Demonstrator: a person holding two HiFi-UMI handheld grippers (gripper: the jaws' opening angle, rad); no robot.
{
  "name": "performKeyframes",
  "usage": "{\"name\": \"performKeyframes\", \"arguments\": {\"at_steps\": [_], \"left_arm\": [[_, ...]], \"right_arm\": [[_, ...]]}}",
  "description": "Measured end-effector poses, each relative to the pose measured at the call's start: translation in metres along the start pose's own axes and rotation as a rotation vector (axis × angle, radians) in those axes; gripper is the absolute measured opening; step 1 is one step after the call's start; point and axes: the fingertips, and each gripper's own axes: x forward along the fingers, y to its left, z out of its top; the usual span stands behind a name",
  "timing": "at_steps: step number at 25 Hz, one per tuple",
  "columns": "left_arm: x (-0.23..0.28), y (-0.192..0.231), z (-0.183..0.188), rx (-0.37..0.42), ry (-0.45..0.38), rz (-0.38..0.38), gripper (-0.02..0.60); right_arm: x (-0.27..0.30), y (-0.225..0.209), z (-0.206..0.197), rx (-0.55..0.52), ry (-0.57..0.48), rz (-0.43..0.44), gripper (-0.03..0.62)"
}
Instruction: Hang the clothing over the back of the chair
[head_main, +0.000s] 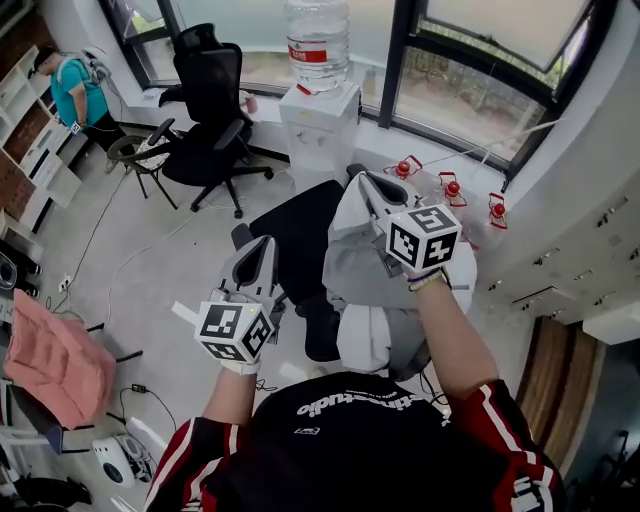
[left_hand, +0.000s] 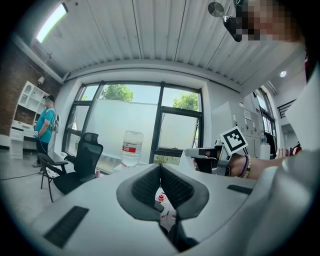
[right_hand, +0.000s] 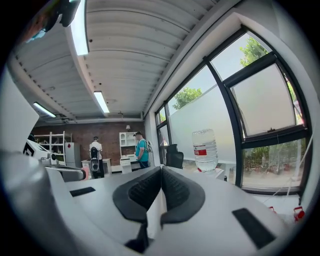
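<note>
A pale grey-white garment (head_main: 360, 270) hangs in folds from my right gripper (head_main: 372, 183), which is shut on its upper edge. A strip of white cloth (right_hand: 156, 210) shows between the closed pads in the right gripper view. The garment drapes down over the right side of a black office chair (head_main: 298, 232) and hides that part of it. My left gripper (head_main: 262, 248) is lower and to the left, over the chair's left edge. Its jaws are shut with nothing between them, and their tips meet (left_hand: 160, 167). The left gripper view shows the right gripper (left_hand: 192, 155) off to the right.
A water dispenser (head_main: 320, 125) with a big bottle (head_main: 318, 40) stands by the window behind the chair. A second black chair (head_main: 210, 100) and a person in a teal shirt (head_main: 72, 90) are at far left. Red-capped jugs (head_main: 452, 190) lie right, a pink cushion (head_main: 55, 360) near left.
</note>
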Motion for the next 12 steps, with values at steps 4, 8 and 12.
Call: {"name": "performKeyframes", "arguments": {"at_steps": [4, 8, 12], "left_arm": [[0.003, -0.016, 0.0, 0.003, -0.001, -0.024, 0.025], [0.009, -0.032, 0.002, 0.004, -0.005, -0.05, 0.025], [0.013, -0.042, 0.003, 0.006, -0.008, -0.066, 0.025]], "right_arm": [[-0.032, -0.001, -0.002, -0.002, 0.025, -0.002, 0.018], [-0.065, 0.002, -0.001, -0.004, 0.013, 0.001, 0.018], [-0.093, 0.006, -0.003, 0.004, -0.017, -0.017, 0.018]]}}
